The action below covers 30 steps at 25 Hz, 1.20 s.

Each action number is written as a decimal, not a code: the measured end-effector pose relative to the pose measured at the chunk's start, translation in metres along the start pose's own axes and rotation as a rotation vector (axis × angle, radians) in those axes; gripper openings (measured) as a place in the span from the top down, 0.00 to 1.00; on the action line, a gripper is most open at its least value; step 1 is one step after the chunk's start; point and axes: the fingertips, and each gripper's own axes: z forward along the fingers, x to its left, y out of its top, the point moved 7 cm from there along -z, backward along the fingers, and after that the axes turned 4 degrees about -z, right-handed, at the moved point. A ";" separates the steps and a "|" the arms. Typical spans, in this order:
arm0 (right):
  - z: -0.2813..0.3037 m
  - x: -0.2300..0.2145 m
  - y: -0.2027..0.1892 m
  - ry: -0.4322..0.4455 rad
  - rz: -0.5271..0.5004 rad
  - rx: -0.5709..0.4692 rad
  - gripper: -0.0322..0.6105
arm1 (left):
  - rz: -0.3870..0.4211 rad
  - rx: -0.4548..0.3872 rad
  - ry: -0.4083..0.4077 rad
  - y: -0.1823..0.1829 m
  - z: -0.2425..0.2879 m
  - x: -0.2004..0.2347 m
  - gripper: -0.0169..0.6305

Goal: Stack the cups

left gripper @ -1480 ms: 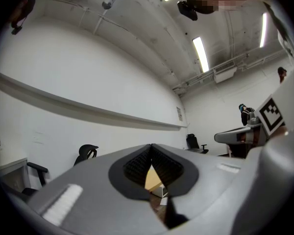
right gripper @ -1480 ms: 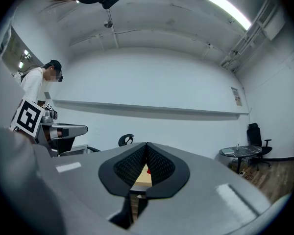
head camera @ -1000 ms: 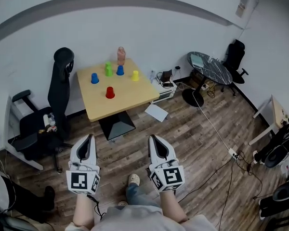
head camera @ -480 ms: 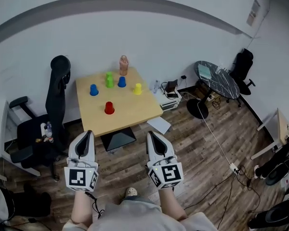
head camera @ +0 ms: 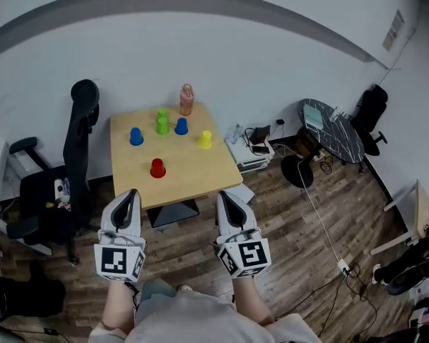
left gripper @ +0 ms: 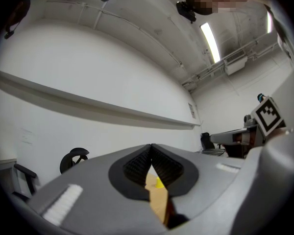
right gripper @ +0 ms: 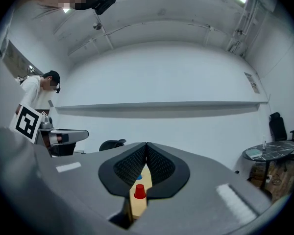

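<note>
Red cup (head camera: 157,167) sits well beyond left gripper (head camera: 132,193) and right gripper (head camera: 222,194) fingers (head camera: 227,209).

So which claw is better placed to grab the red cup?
Probably the left: the red cup sits closer to the left claw than to the right claw. Both are shut and short of the table. Slight edge only.

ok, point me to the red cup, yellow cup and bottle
red cup (head camera: 157,168), head view, middle of its side.
yellow cup (head camera: 204,140), head view, middle of its side.
bottle (head camera: 186,101), head view, middle of its body.
</note>
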 end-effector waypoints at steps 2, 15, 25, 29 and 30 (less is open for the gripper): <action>0.009 -0.003 -0.003 0.016 0.001 0.001 0.95 | 0.005 0.011 0.010 -0.004 0.007 0.003 0.88; 0.101 -0.028 -0.027 -0.030 -0.005 0.025 0.95 | -0.025 0.011 -0.024 -0.033 0.099 0.055 0.88; 0.226 -0.034 -0.050 -0.083 0.000 0.034 0.95 | -0.036 0.033 -0.091 -0.058 0.204 0.139 0.88; 0.260 -0.031 -0.059 -0.092 -0.003 0.045 0.95 | -0.038 0.047 -0.112 -0.068 0.230 0.164 0.88; 0.268 -0.030 -0.061 -0.096 -0.004 0.048 0.95 | -0.040 0.052 -0.114 -0.072 0.236 0.170 0.88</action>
